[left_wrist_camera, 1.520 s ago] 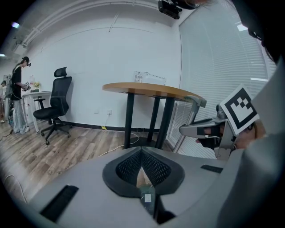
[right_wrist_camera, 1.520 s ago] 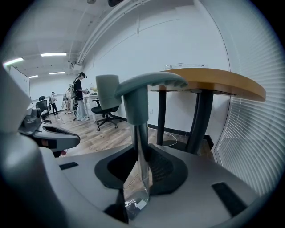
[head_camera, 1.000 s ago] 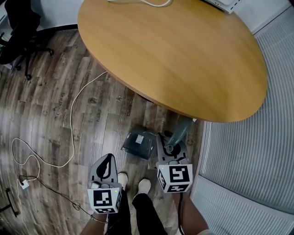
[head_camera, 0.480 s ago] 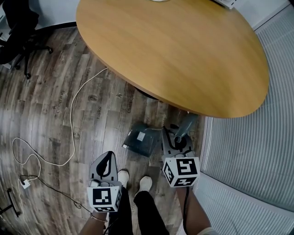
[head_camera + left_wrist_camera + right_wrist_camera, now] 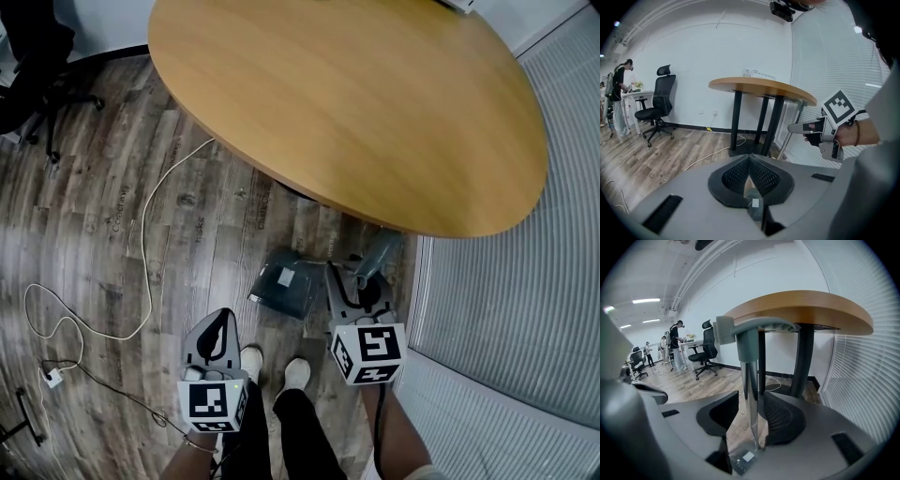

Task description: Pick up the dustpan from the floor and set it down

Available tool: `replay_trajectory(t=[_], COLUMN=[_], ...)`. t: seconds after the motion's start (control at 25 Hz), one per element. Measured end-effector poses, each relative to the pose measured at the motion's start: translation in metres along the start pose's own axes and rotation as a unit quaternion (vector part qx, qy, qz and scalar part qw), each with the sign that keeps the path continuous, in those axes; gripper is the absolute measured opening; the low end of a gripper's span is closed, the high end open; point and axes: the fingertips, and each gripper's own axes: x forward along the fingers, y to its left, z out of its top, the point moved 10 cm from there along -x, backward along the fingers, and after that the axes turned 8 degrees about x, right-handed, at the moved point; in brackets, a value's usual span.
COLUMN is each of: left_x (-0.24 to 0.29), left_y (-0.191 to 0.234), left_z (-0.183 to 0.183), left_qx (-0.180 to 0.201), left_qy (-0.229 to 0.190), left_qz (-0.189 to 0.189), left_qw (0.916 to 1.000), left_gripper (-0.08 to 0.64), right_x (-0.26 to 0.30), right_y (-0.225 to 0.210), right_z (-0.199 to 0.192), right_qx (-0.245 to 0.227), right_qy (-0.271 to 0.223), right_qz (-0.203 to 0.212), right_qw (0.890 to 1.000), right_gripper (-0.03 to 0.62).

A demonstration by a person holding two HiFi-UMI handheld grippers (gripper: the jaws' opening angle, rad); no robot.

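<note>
The dustpan stands on the wood floor, its dark pan [image 5: 284, 287] flat on the boards and its grey handle [image 5: 380, 251] up beside the table edge. My right gripper [image 5: 354, 283] sits around the handle's metal pole [image 5: 750, 390]. Its jaws are opening: the pole is between them, close to the right pad, and the left pad is clear of it. The grey grip top [image 5: 754, 328] rises above the jaws. My left gripper [image 5: 219, 323] hangs lower left, apart from the dustpan, jaws together and empty [image 5: 749, 166].
A round wooden table [image 5: 347, 103] on dark legs [image 5: 802, 362] overhangs the dustpan. A white cable [image 5: 150, 244] trails over the floor at the left, and an office chair [image 5: 42, 84] is at the far left. Window blinds [image 5: 506, 309] line the right. The person's shoes [image 5: 295, 375] are just behind the pan.
The right gripper and the dustpan shifted slightly right in the head view. The right jaws now sit wider around the handle pole. The left gripper stayed put.
</note>
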Motion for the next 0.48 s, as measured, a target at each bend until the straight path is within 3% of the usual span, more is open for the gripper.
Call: replay_trajectory(t=[0.24,0.48], left_x=[0.0,-0.013], left_y=[-0.005,-0.01], left_z=[0.009,0.026], left_qx=[0.007,0.004], left_qy=[-0.002,0.002], left_qz=[-0.006,-0.004], left_qw=[0.9999,1.0], left_gripper=[0.017,0.017], right_x=[-0.014,-0.055], right_y=[-0.007,-0.018], right_z=[0.0,-0.013], right_qx=[0.015,0.057], right_qy=[-0.004,0.019], right_qz=[-0.005,-0.055], right_qw=[1.0,0.997], right_gripper=[0.175,0.175])
